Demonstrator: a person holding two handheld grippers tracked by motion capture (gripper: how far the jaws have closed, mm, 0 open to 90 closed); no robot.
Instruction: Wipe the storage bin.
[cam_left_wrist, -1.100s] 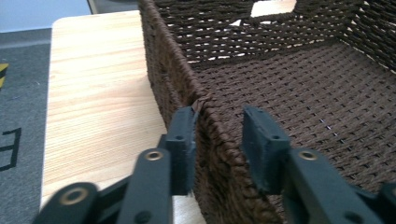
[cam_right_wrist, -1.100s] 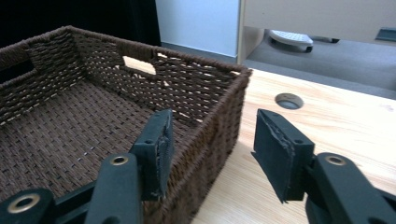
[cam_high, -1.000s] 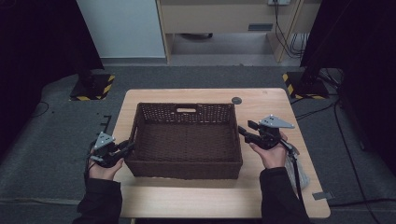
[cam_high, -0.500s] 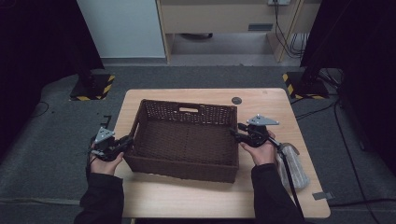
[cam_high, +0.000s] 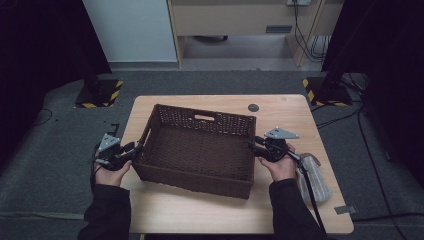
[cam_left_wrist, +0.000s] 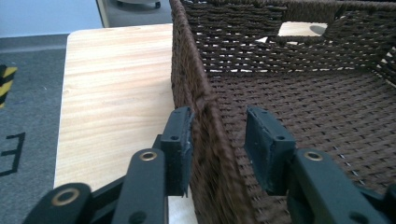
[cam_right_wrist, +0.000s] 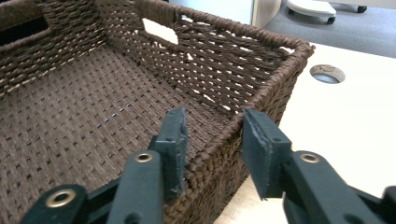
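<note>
basket: no label | left tongs: opening, astride its wall | right tongs: closing, astride its wall

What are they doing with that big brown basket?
A person holds a gripper in each hand at a woven basket on the table. The left gripper straddles the basket's left wall, and its jaws have just been opening, with one pad off the wall. The right gripper straddles the right wall, and its jaws have just been closing but don't pinch yet. The basket is empty.
</note>
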